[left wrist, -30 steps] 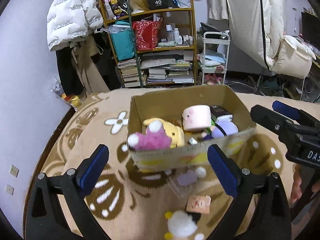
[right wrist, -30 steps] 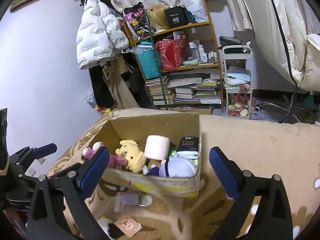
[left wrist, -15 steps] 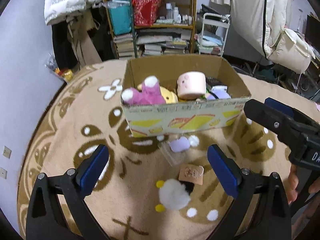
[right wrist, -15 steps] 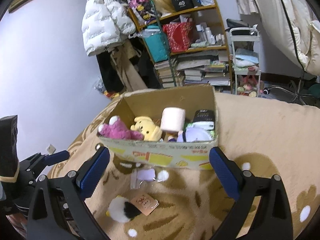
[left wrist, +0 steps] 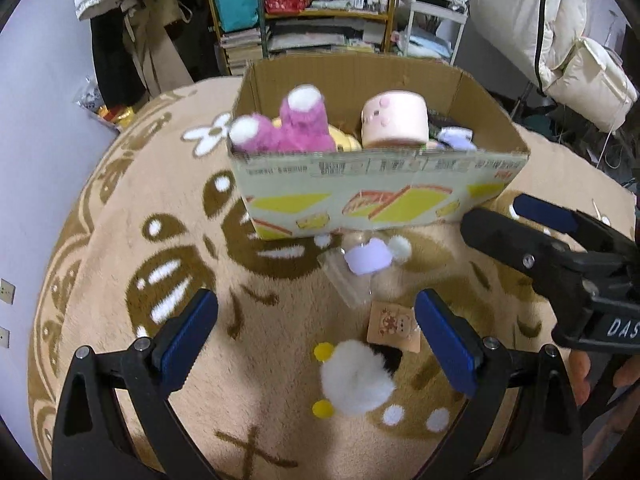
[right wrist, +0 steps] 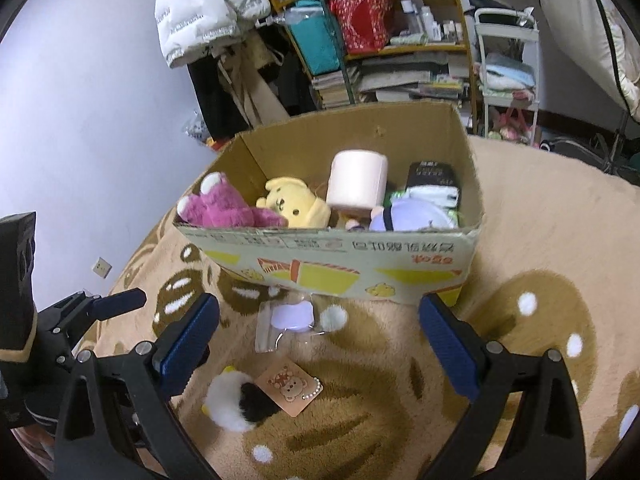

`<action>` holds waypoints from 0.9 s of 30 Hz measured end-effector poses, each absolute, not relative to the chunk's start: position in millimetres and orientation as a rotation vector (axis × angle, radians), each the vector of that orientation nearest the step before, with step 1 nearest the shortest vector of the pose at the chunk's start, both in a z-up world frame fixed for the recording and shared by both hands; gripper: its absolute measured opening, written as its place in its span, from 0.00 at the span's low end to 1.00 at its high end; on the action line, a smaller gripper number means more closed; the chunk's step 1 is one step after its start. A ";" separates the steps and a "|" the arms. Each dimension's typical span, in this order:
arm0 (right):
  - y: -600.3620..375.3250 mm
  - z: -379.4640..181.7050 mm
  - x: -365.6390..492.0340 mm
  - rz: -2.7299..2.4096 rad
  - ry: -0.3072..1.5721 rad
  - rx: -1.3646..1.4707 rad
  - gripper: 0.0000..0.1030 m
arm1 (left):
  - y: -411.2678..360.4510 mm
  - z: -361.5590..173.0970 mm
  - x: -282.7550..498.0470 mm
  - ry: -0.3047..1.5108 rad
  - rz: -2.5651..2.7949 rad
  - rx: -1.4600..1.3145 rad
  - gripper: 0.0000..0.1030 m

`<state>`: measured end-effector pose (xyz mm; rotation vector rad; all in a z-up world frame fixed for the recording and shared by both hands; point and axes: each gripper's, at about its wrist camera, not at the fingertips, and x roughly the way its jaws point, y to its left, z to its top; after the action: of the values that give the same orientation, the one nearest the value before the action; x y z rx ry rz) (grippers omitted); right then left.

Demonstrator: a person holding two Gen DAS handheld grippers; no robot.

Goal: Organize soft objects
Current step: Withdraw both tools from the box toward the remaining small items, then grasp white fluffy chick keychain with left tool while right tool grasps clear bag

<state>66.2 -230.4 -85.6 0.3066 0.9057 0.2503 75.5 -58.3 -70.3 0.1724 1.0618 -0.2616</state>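
A cardboard box (left wrist: 376, 200) (right wrist: 332, 272) stands on a tan patterned rug. In it lie a pink plush (left wrist: 296, 128) (right wrist: 220, 208), a yellow plush (right wrist: 292, 204), a pale pink roll-shaped plush (left wrist: 394, 122) (right wrist: 356, 178) and a lilac plush (right wrist: 416, 212). In front of the box lie a lilac charm in a clear bag (left wrist: 366, 258) (right wrist: 292, 318) and a white fluffy plush with a card tag (left wrist: 356, 376) (right wrist: 236, 400). My left gripper (left wrist: 316, 332) is open above the white plush. My right gripper (right wrist: 318, 340) (left wrist: 532, 224) is open above the charm.
A cluttered shelf (right wrist: 380, 40) with books and bags, a white jacket (right wrist: 204, 12) and a small white cart (right wrist: 506, 80) stand behind the rug. A wall runs on the left. Rug (left wrist: 120, 280) spreads around the box.
Both grippers have tilted down and moved closer to the rug in front of the box. The loose plush and charm now sit nearer the middle of both views. Both grippers stay open.
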 end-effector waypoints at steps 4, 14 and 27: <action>-226.9 -96.6 73.3 0.259 0.942 0.307 1.00 | -61.8 -85.9 75.4 1.111 -0.265 0.187 0.95; -213.3 -122.9 90.4 0.302 1.006 0.291 1.00 | -68.0 -117.6 76.7 1.219 -0.254 0.230 0.95; -190.3 -155.9 105.2 0.363 1.062 0.239 1.00 | -62.2 -145.4 83.8 1.320 -0.228 0.229 0.95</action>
<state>105.2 -190.3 -155.9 0.2393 1.0621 0.3632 83.8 -62.2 -145.4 0.2292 1.3197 -0.2275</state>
